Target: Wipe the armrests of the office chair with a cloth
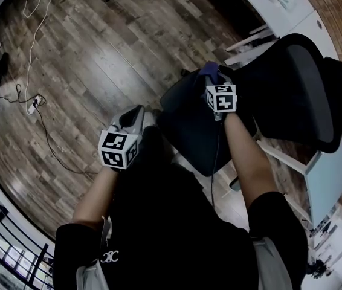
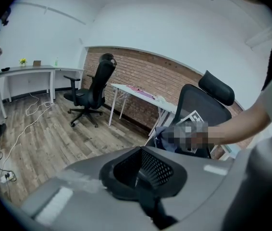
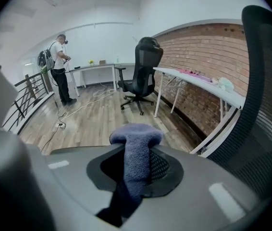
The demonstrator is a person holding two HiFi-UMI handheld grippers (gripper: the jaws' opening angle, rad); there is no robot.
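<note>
The black office chair (image 1: 190, 124) stands below me, its mesh backrest (image 1: 292, 89) to the right. My right gripper (image 1: 212, 77) is at the far edge of the seat beside the backrest, shut on a blue-grey cloth (image 1: 209, 70). In the right gripper view the cloth (image 3: 137, 150) is clamped between the jaws and bulges out past the tips, with the backrest (image 3: 265, 105) close on the right. I cannot make out the armrest under the cloth. My left gripper (image 1: 136, 113) hovers left of the seat, shut with nothing in it. The left gripper view shows the cloth (image 2: 167, 137) ahead.
A second office chair (image 3: 138, 78) stands by a long white desk (image 3: 198, 78) along the brick wall. Cables and a power strip (image 1: 35, 103) lie on the wood floor at left. A person (image 3: 59, 73) stands far off by a railing (image 3: 28, 97).
</note>
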